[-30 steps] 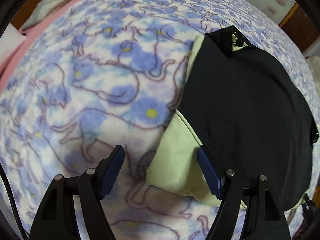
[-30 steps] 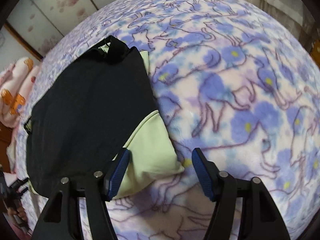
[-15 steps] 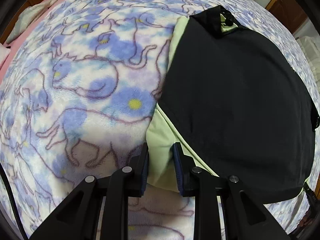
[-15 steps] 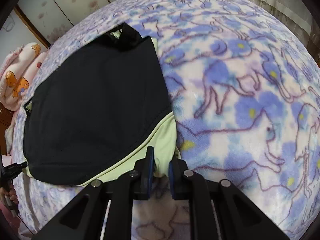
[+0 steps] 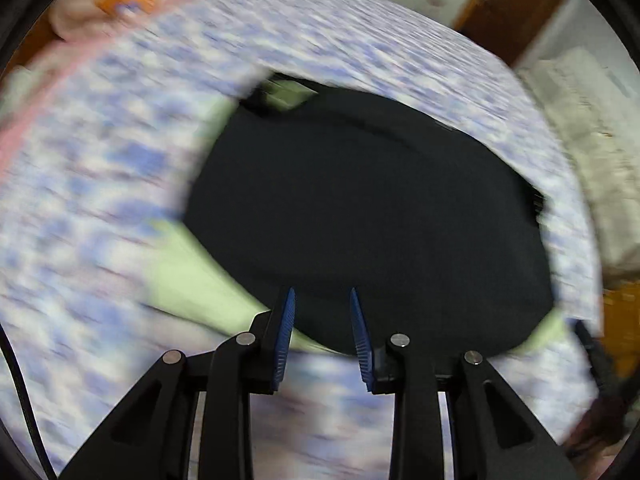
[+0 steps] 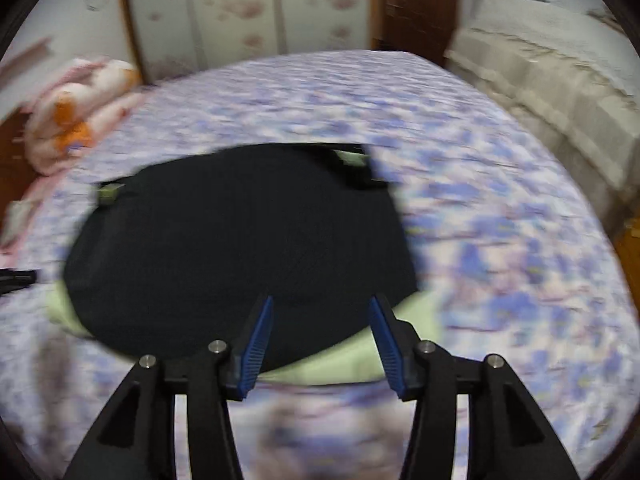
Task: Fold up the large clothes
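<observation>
A: So, what is the left wrist view showing?

B: The left gripper (image 5: 322, 312) has just been opening, its jaws now standing slightly parted with nothing between them. The folded black garment (image 5: 360, 216), lime-green at its edges, is lying just ahead on the blue cat-print blanket (image 5: 100, 184).

A: And the right wrist view?

B: The right gripper (image 6: 322, 312) has also just been opening, and it is gaping wider and gripping nothing. The garment (image 6: 240, 248) is resting ahead, slightly leftward, likely released to settle flat.
</observation>
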`<control>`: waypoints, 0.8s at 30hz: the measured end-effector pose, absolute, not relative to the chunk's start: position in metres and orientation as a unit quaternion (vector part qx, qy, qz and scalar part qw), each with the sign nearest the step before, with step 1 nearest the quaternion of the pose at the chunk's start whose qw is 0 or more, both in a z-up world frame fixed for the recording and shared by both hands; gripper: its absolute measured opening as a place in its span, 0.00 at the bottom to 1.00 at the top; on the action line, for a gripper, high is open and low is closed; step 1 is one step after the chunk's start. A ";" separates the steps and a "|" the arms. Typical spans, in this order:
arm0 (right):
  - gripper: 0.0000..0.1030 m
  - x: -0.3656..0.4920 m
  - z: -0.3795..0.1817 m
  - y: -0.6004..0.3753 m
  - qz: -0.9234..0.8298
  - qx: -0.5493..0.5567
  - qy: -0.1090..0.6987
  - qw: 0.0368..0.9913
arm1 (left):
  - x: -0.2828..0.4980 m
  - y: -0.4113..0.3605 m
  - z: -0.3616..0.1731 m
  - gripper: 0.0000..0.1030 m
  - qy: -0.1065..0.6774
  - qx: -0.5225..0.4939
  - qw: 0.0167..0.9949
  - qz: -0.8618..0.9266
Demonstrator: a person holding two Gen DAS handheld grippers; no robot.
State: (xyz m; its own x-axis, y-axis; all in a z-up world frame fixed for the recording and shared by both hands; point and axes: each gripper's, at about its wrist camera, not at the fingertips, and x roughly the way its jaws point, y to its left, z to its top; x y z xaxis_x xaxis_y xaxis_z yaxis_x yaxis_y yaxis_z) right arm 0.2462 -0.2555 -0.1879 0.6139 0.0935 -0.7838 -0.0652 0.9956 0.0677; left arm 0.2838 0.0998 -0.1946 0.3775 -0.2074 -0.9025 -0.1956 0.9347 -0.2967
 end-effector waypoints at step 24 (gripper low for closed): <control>0.00 0.262 -0.281 -0.243 0.129 0.153 0.464 0.863 | 0.297 0.094 -0.269 0.04 0.596 -0.166 0.782 0.077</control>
State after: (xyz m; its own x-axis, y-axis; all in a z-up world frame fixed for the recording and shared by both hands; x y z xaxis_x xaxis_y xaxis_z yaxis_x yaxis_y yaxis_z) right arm 0.2623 -0.2433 -0.2806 0.5352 0.3650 -0.7618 -0.0811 0.9199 0.3837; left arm 0.2966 0.0941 -0.2690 0.2775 -0.0768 -0.9576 -0.3191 0.9328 -0.1673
